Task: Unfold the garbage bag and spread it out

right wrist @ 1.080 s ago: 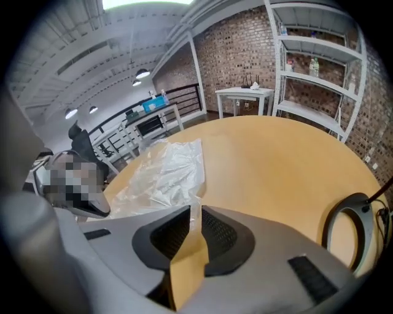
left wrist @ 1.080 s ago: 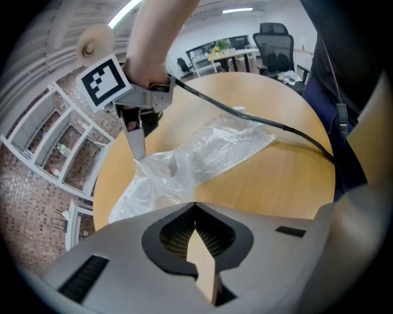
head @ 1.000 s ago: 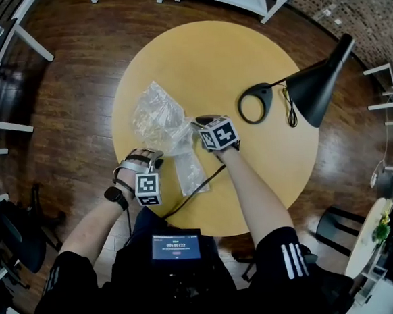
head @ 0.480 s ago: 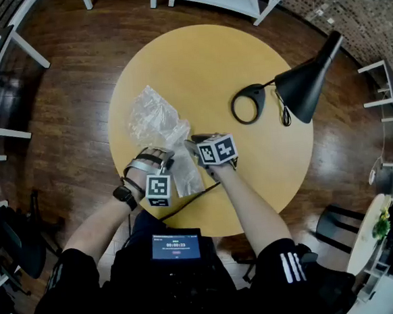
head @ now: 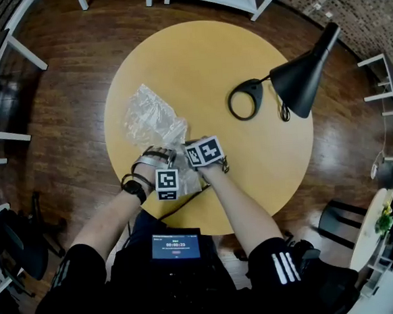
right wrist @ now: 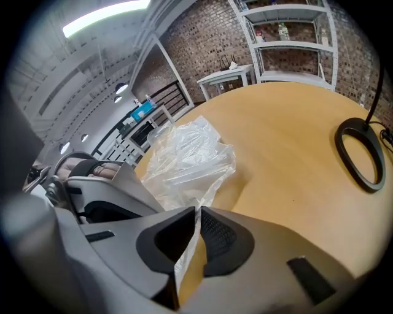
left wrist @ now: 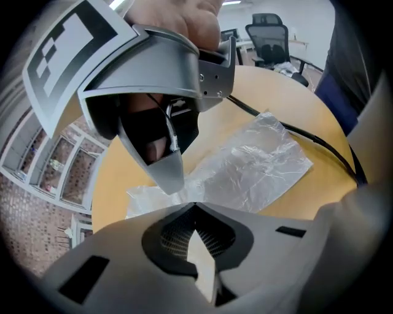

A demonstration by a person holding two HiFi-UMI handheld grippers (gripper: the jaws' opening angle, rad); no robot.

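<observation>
The bag (head: 154,119) lies crumpled and still folded on the table (head: 202,57), stretching away from both grippers' tips. The right gripper (right wrist: 198,211) has just closed its jaws, and a strip of film is pinched between them. The left gripper (left wrist: 195,207) has come in from the side to sit just beside the right. It has also just shut, seemingly on the bag's near edge. With both holds set side by side, drawing them apart should open the fold.
</observation>
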